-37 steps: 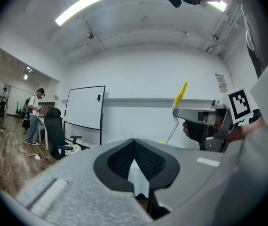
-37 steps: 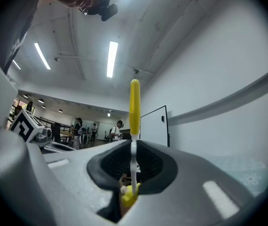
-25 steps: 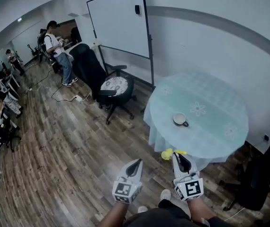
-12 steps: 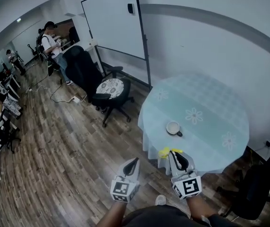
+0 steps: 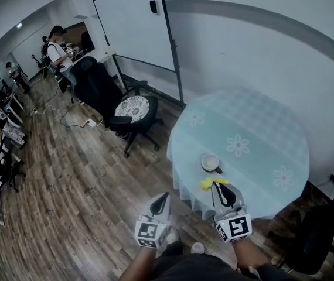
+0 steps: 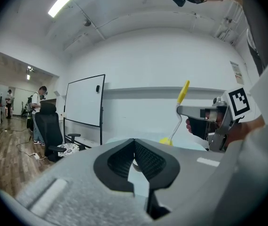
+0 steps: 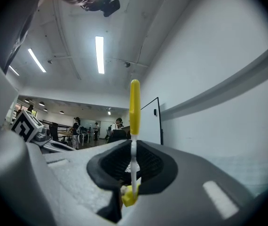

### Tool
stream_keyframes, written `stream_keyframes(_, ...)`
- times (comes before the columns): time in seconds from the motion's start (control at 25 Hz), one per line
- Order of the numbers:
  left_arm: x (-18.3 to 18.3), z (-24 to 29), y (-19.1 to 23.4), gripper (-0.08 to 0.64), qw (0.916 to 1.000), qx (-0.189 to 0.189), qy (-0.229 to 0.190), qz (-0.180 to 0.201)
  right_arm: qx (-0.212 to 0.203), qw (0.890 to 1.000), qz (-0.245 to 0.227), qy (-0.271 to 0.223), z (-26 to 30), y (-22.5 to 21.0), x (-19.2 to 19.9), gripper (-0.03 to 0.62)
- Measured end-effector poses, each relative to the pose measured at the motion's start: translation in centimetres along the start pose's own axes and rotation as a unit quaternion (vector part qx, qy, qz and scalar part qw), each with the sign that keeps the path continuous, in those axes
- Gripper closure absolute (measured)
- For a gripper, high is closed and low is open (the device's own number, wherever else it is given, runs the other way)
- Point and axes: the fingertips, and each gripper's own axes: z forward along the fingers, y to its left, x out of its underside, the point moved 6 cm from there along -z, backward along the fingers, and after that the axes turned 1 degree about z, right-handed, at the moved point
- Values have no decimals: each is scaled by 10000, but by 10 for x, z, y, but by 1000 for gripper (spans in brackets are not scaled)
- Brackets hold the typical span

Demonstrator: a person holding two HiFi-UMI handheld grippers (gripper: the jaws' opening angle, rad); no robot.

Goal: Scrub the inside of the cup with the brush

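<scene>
Round floral table [image 5: 261,174] bears the cup [image 5: 210,163] at 11 o'clock from the right gripper [image 5: 221,187], its fingers clamping the yellow brush [image 5: 209,184]; left gripper [image 5: 163,196] closed, empty. Approach step, I judge; next, lower bristles into the cup

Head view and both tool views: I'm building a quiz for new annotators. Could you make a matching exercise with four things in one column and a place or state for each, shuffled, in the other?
Things:
1. cup
2. brush
3. left tool
4. office chair

Places or states:
a. clamped in the right tool
b. on the floor near the whiteboard
c. standing on the round table
d. jaws together, nothing held

Pairs: 1-c, 2-a, 3-d, 4-b
</scene>
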Motion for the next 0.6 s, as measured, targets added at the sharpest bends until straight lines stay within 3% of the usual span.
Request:
stream_keyframes(0.32,4,53,17,555,9991,431,7,2,369,9986,-377,-69,42,-30,-3,557)
stream_keyframes(0.6,-9,110,63,555,9967,798,-162,41,771,9959,-470,-69,98,-46,2,557)
